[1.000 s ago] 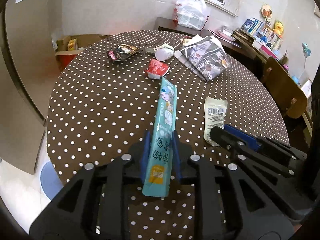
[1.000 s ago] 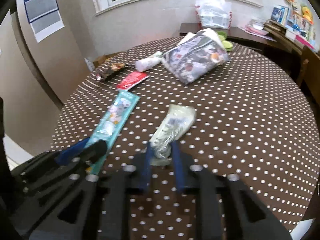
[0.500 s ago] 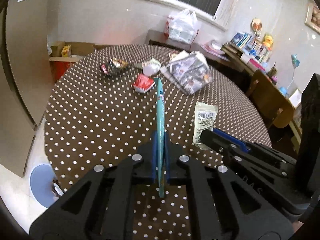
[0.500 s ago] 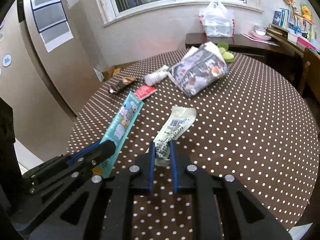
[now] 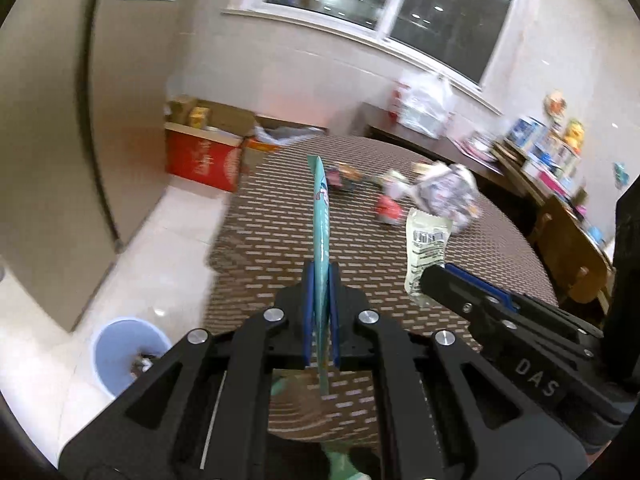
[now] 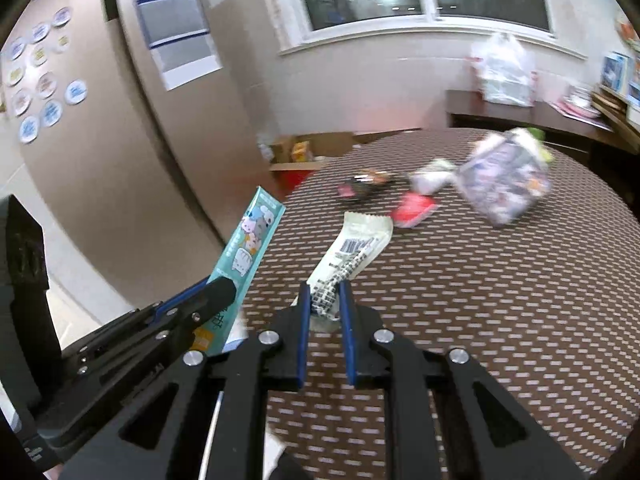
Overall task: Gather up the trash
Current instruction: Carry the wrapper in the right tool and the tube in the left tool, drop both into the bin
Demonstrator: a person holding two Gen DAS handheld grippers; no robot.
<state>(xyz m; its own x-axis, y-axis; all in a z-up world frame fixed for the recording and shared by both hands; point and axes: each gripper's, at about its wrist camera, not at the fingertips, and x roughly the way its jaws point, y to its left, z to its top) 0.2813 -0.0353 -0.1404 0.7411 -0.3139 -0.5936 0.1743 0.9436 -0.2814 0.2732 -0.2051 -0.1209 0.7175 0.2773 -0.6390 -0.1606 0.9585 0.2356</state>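
Left gripper (image 5: 320,312) is clamped on the teal wrapper (image 5: 321,240), held edge-on in the left wrist view, long axis running straight out along the fingers, far tip up over the table edge. Right gripper (image 6: 325,312) pinches the white wrapper (image 6: 348,252) by its crumpled near end; its long axis angles up and to the right, barcode side showing. Both wrappers are lifted clear of the polka-dot table (image 6: 500,300). Remaining litter at the far side is motion-blurred: red packet (image 6: 414,208), dark foil wrapper (image 6: 366,184), newspaper bundle (image 6: 504,184). Teal wrapper's lower end is cut off behind the gripper body. Blue bin (image 5: 120,354) sits on open floor left of the table, contents unclear.
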